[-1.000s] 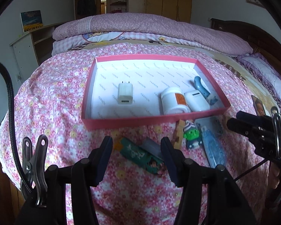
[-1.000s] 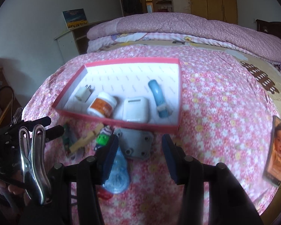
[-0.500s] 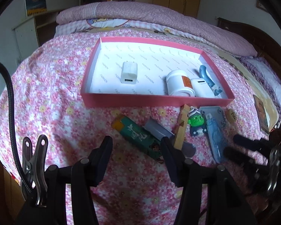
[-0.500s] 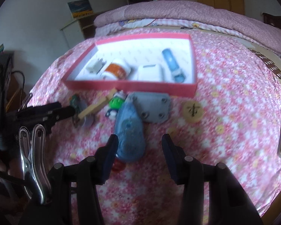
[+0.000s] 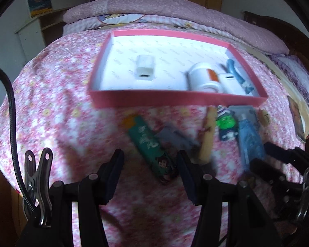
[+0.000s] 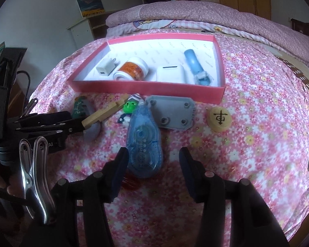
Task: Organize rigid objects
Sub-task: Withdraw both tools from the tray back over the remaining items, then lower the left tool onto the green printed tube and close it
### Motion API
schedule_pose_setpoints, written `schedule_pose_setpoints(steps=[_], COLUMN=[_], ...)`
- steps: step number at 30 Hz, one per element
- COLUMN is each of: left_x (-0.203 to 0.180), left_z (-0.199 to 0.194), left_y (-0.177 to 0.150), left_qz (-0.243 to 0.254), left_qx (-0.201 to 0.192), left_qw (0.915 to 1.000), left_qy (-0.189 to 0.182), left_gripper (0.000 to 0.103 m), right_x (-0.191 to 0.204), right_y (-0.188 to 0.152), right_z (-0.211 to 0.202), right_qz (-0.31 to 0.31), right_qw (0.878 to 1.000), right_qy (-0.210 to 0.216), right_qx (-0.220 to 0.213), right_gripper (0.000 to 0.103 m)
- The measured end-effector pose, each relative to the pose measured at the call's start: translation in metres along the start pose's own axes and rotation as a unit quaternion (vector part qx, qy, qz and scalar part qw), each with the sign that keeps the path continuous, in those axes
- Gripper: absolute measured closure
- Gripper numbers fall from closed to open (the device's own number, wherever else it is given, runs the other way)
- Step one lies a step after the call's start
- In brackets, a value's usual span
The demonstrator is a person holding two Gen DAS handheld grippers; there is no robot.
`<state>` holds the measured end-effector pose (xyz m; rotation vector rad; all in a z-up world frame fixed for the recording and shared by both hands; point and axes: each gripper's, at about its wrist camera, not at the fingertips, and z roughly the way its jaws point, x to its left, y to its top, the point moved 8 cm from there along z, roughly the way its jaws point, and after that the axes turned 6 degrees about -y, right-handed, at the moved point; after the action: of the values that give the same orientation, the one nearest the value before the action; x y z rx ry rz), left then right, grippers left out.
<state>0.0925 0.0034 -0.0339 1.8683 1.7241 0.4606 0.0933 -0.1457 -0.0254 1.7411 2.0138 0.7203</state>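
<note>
Nearest, right tool (image 6: 151, 164) part open, jaws just widened, empty; blue correction-tape dispenser (image 6: 144, 144) just ahead, beside left finger, untouched. Left tool (image 5: 150, 168) part open, empty, green lighter (image 5: 152, 150) between tips, contact unclear. Only right view shows wooden disc (image 6: 219, 119) clearly. Beyond: pink tray (image 6: 150, 87) on bed.

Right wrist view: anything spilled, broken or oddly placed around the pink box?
Nothing spilled or visibly damaged. The pink box sits square on the bedspread. The oddity is the jumble in front of it: the blue correction tape overlaps the grey plate, and a wooden clothespin lies askew beside the green toy figure.
</note>
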Motion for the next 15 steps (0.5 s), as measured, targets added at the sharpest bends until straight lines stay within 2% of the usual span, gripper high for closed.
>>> schedule_pose_setpoints(steps=[4, 7, 10, 15], left_x=[0.019, 0.025, 0.025, 0.012], left_z=[-0.005, -0.006, -0.005, 0.004], left_y=[-0.007, -0.008, -0.002, 0.005], left_qz=[-0.014, -0.019, -0.020, 0.005], left_qx=[-0.002, -0.005, -0.008, -0.013], left_qw=[0.9998, 0.9997, 0.9996, 0.9998], left_qy=[0.017, 0.016, 0.016, 0.017], left_gripper=[0.047, 0.047, 0.047, 0.047], right_x=[-0.002, -0.005, -0.005, -0.005], right_y=[-0.002, -0.003, -0.004, -0.003], right_z=[-0.001, -0.001, -0.001, 0.000], right_qz=[-0.005, 0.003, 0.007, 0.007], right_qw=[1.000, 1.000, 1.000, 1.000], right_qy=[-0.007, -0.004, -0.002, -0.003], right_qx=[-0.006, -0.007, -0.008, -0.010], right_gripper=[0.048, 0.046, 0.046, 0.046])
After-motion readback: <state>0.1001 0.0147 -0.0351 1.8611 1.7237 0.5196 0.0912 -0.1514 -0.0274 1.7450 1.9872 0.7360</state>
